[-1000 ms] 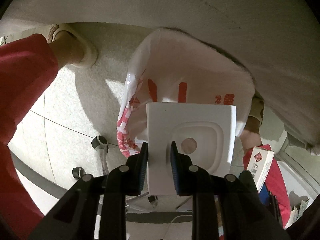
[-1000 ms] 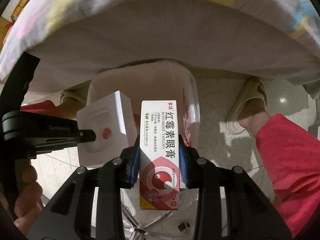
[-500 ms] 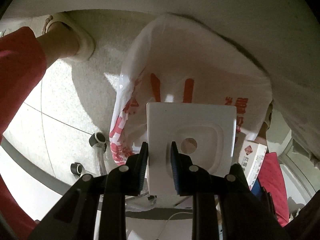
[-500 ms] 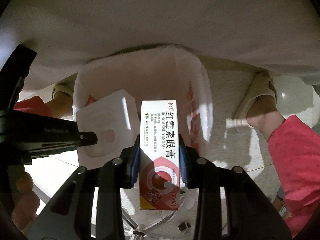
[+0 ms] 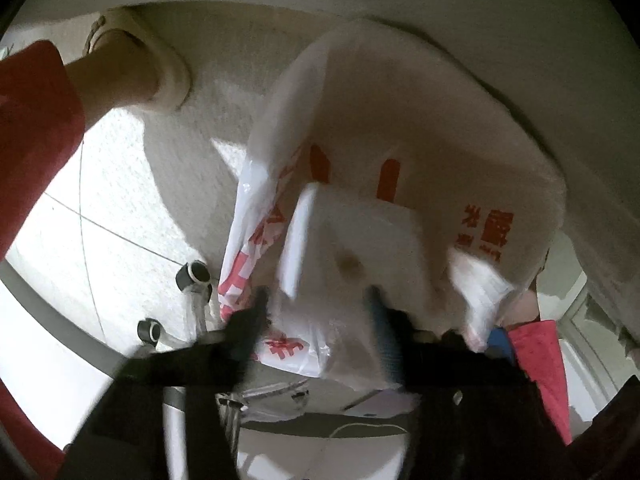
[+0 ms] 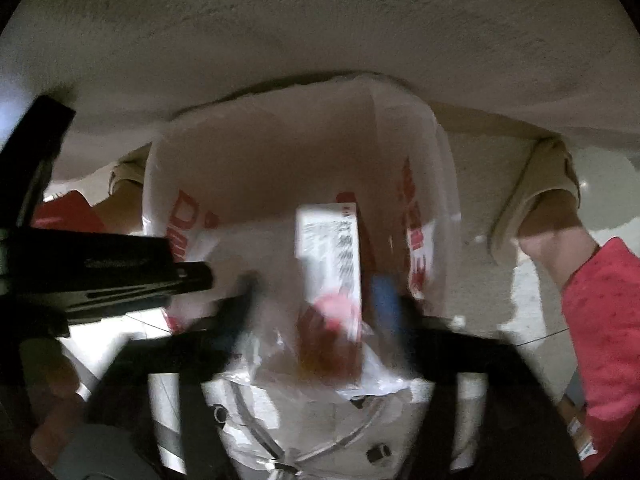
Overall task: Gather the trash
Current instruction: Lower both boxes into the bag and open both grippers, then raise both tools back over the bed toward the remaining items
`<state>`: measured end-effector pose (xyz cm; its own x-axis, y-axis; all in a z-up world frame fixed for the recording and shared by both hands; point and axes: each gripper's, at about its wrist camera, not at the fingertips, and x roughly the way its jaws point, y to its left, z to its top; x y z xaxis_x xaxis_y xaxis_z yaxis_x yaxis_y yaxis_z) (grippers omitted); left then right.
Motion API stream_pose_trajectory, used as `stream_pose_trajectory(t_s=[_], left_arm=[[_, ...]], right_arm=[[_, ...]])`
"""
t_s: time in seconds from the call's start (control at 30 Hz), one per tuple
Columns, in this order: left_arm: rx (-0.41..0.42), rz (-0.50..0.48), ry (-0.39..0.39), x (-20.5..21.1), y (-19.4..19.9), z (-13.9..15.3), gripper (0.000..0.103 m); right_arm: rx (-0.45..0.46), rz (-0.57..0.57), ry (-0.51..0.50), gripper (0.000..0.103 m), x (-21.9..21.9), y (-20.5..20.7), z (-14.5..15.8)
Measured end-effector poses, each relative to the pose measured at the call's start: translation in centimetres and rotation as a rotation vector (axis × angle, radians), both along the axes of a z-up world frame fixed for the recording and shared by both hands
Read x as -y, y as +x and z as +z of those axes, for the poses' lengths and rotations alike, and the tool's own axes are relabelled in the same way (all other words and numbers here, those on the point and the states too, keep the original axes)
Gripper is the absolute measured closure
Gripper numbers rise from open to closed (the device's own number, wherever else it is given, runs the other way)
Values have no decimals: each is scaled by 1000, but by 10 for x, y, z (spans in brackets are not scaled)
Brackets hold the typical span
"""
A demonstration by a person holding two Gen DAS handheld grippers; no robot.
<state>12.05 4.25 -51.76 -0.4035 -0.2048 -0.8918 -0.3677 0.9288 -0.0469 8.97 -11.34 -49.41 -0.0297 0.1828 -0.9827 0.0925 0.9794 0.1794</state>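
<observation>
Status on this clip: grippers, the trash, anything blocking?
Left gripper open, white tray loose over the plastic bag. Right gripper open, medicine box dropping into the bag. Both blurred by motion. Bag mouth unobstructed.

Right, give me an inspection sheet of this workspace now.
Surface: pale tiled floor, lit patches.
Job's things: white foam tray and medicine box, both blurred, at the mouth of the red-printed plastic bag.
Clutter: black casters on a chair base.
Grippers: left gripper open; right gripper open; neither grips anything.
Cables: thin white cord, lower edge.
Surroundings: bedcover overhead, slippered foot, red clothing.
</observation>
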Motion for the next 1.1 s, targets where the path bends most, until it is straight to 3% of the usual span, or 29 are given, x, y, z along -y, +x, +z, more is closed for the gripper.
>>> stream_pose_trajectory(t_s=[0.4, 0.6, 0.77, 0.87, 0.93, 1.0, 1.1], left_arm=[[13, -46, 10, 0, -3, 14, 36], [76, -123, 12, -2, -20, 60, 32], [195, -201, -18, -5, -33, 119, 29], [318, -308, -23, -10, -35, 171, 28], [413, -390, 16, -15, -27, 211, 25], [502, -470, 43, -18, -16, 250, 24], [610, -590, 71, -21, 3, 302, 20]], right_arm=[[42, 3, -19, 23, 5, 1, 22], [106, 10, -5, 23, 15, -9, 66], [211, 56, 21, 23, 28, -27, 132], [335, 125, -3, 21, 35, -35, 192], [447, 190, -29, 11, 40, -36, 242], [524, 227, -42, 8, 41, -34, 279], [656, 292, -43, 8, 46, -31, 343]])
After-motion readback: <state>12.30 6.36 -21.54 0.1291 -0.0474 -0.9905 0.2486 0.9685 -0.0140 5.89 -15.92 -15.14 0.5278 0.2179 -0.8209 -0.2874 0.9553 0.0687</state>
